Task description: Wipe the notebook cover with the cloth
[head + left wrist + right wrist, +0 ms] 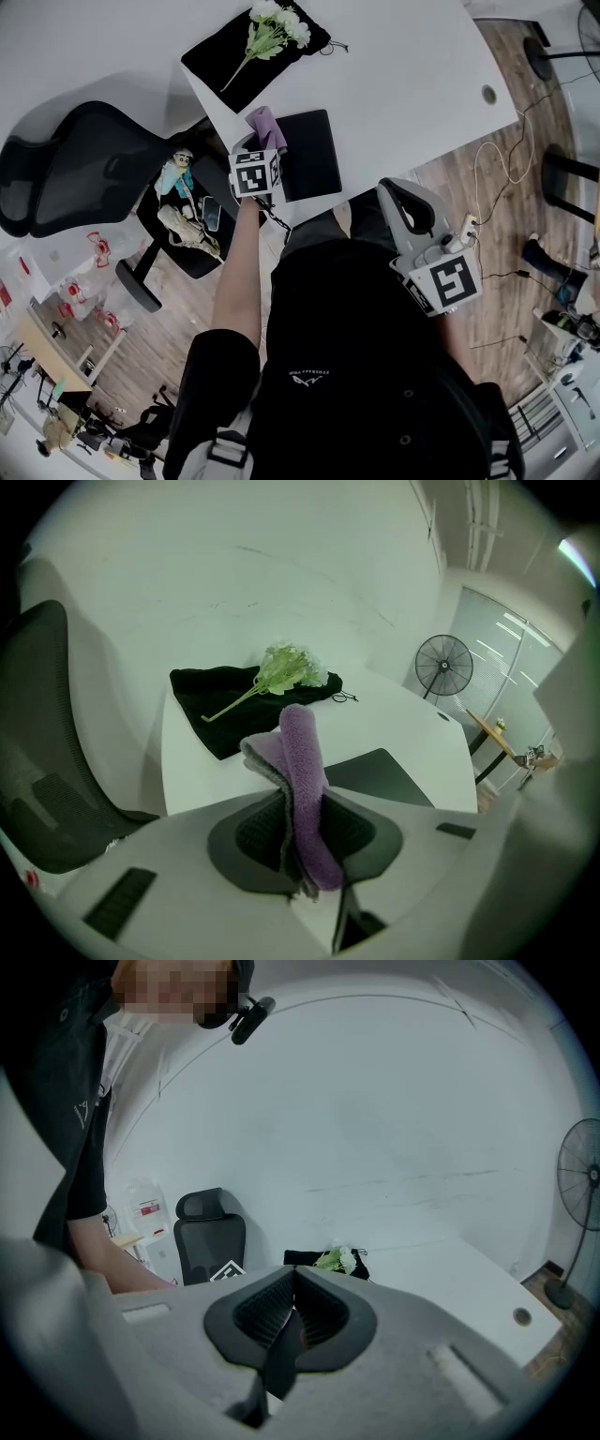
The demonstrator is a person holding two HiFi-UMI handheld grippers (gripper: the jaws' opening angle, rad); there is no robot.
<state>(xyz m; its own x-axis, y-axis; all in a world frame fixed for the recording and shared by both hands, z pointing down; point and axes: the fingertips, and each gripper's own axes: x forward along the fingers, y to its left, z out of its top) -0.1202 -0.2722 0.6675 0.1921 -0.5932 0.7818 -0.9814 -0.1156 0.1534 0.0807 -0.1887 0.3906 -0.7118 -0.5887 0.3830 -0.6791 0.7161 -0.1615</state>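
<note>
1. Cloth [300, 747], purple and folded, stands up between the jaws of the left gripper [305, 803], which pinch it tight.
2. The notebook [309, 155] has a dark cover and is shut. It lies flat on the white table [412, 75] near the front edge, just beside the left gripper [261, 145].
3. In the head view the cloth [267, 127] sits at the notebook's left edge. It seems to hang just over the cover rather than press on it, though that view is too small to be sure.
4. The right gripper [398, 202] is held off the table at the person's right side. In its own view the right gripper [292, 1283] has its jaws pressed together with nothing between them.
5. A black bag [234, 56] with a sprig of white flowers [272, 23] on it lies at the table's far end, well apart from the notebook.
6. A black chair [84, 159] stands to the left of the table.
</note>
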